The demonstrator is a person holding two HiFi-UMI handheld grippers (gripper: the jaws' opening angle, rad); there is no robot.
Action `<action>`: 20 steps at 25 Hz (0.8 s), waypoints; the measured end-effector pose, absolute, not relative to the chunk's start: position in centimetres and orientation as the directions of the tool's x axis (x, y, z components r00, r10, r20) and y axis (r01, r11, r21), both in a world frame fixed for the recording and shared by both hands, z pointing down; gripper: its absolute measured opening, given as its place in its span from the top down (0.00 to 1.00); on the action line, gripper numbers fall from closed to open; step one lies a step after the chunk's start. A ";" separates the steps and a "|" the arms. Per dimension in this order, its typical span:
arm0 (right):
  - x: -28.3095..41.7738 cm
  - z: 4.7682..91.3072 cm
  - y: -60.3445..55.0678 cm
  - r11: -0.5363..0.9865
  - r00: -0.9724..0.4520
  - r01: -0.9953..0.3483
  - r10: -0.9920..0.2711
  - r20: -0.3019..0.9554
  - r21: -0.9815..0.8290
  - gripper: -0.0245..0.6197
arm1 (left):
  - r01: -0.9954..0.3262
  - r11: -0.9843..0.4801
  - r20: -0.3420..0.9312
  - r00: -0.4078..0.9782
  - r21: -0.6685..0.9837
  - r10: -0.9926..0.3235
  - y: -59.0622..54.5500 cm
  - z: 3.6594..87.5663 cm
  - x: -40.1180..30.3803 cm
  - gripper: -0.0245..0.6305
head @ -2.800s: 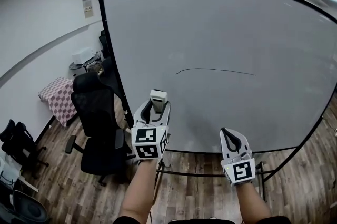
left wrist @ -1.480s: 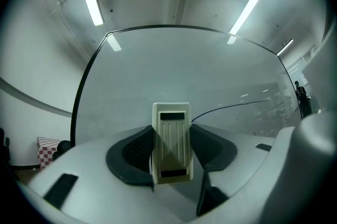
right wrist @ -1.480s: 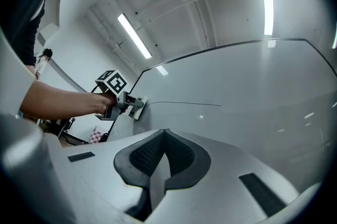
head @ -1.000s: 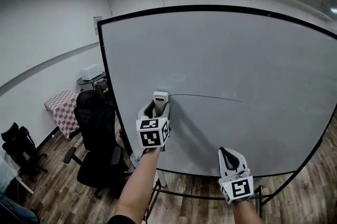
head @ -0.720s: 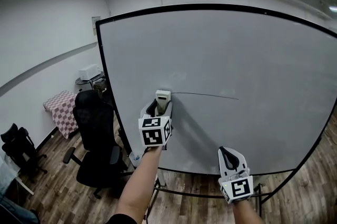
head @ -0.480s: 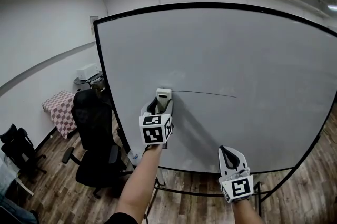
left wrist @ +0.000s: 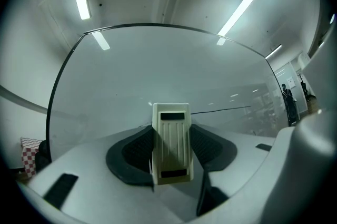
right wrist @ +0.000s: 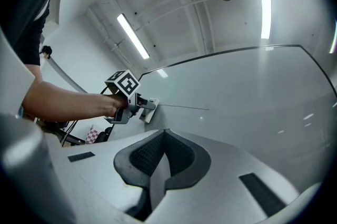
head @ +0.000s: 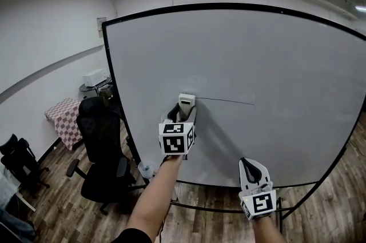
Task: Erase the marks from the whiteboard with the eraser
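Note:
A large whiteboard point(head: 269, 53) on a black frame stands in front of me. One thin black line point(head: 226, 102) runs across its middle. My left gripper point(head: 184, 112) is shut on a cream eraser point(head: 186, 103), whose top end meets the board at the line's left end. In the left gripper view the eraser point(left wrist: 171, 143) stands upright between the jaws, with the black line point(left wrist: 221, 109) running off to its right. My right gripper point(head: 250, 170) hangs low at the right, shut with nothing in it, away from the board. The right gripper view shows the left gripper point(right wrist: 138, 104) and the eraser point(right wrist: 149, 109) against the board.
A black office chair point(head: 103, 150) stands left of the board. Behind it are a checked-cloth table point(head: 60, 116) and a white box point(head: 96, 77) against the wall. Another dark chair point(head: 14, 159) sits at far left. The floor is wood planks point(head: 206, 213).
My left gripper has slid right along the board with the eraser. The black line is shorter at its left end. The right gripper has stayed low.

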State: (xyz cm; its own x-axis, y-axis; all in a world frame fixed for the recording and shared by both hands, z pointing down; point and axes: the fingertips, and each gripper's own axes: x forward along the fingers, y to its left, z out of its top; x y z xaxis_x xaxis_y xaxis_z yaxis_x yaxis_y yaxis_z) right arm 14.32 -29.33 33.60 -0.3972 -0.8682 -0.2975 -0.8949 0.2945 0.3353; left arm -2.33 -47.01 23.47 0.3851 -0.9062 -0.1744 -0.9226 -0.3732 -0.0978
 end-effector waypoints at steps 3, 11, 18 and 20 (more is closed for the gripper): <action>14.6 33.6 -29.2 0.289 -0.393 -0.896 -0.870 -0.297 0.337 0.93 | -0.917 -0.386 -0.176 0.399 -0.106 -0.900 -46.8 23.4 -1.6 0.60; 15.7 33.7 -28.9 0.276 -0.382 -0.898 -0.876 -0.294 0.343 0.93 | -0.899 -0.420 -0.177 0.437 -0.128 -0.882 -46.5 23.1 1.3 0.60; 18.2 33.5 -29.2 0.253 -0.358 -0.907 -0.884 -0.300 0.338 0.93 | -0.889 -0.437 -0.188 0.456 -0.134 -0.870 -46.4 22.7 4.1 0.60; 19.1 33.5 -29.3 0.250 -0.355 -0.908 -0.885 -0.300 0.336 0.93 | -0.888 -0.439 -0.192 0.459 -0.139 -0.867 -46.3 22.7 5.2 0.60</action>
State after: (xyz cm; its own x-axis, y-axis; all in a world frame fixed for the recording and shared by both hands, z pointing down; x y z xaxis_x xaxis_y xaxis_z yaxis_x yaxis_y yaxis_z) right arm 19.11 -29.33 33.52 -0.3552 -0.8854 -0.2999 -0.9079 0.2504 0.3361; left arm 5.25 -46.26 22.74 0.4589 -0.8674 -0.1925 -0.8878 -0.4389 -0.1386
